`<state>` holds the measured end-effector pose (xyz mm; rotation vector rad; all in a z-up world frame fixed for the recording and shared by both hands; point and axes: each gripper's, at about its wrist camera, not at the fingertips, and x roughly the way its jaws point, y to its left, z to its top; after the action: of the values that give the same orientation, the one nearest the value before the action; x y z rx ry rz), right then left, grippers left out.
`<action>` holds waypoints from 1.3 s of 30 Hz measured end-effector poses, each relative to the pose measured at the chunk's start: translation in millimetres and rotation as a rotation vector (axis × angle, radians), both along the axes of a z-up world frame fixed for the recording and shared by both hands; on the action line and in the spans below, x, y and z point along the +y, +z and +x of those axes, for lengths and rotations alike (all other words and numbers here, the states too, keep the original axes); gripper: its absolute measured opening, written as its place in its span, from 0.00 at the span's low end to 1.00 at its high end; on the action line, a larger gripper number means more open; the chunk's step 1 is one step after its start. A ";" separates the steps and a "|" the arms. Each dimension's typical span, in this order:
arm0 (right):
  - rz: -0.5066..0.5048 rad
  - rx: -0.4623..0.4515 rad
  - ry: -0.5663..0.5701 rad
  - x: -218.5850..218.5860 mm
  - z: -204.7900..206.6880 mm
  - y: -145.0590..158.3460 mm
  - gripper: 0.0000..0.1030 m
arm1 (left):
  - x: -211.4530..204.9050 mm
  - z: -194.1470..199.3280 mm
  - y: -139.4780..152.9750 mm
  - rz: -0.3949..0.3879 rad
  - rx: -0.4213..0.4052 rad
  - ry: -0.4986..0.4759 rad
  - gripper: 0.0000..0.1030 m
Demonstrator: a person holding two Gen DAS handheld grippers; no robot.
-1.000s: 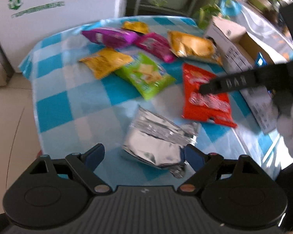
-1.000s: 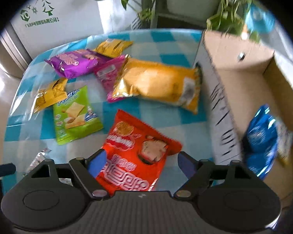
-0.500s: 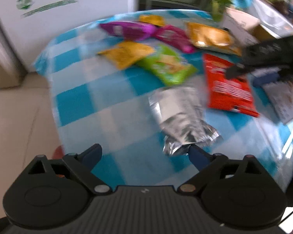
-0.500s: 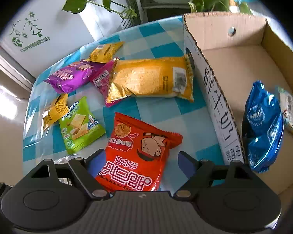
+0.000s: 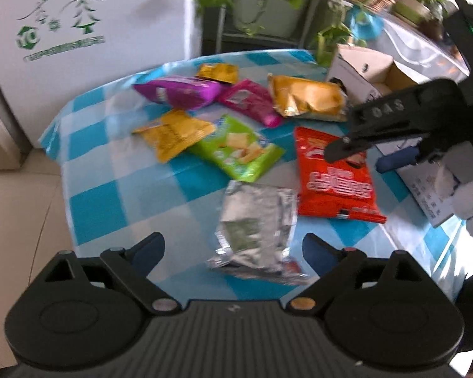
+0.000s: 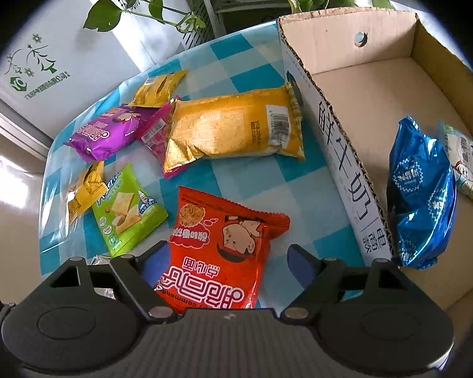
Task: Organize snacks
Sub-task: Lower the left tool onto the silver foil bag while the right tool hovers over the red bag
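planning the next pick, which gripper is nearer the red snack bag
Right. The right gripper hangs directly over the red snack bag, open jaws either side. The left gripper sits over the silver bag beside it, jaws closing.

The left wrist camera looks steeply down over its gripper point(image 5: 233, 249) from the table's near edge, close above the silver packet point(image 5: 255, 223). The right wrist camera, further right, looks down over the red packet point(image 6: 217, 249) and into the cardboard box point(image 6: 347, 163). Both views share the checked tablecloth point(image 5: 116, 201) and its scattered snacks.
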<state>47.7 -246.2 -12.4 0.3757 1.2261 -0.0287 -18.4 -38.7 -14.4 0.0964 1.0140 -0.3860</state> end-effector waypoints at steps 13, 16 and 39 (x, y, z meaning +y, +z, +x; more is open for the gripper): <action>0.039 0.020 -0.021 -1.4 0.6 -2.7 0.84 | -40.3 15.6 -26.3 0.099 0.044 -0.017 0.91; 0.042 0.022 -0.030 0.2 1.6 -4.3 0.85 | -37.0 18.7 -32.7 0.128 0.051 0.003 0.95; -0.037 0.049 -0.001 24.3 14.7 -22.3 0.89 | -35.3 19.6 -37.5 0.124 0.019 0.027 1.00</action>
<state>62.4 -221.9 -34.8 0.3455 1.2724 -0.0620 1.2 -74.0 -51.8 0.1901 1.0566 -0.2997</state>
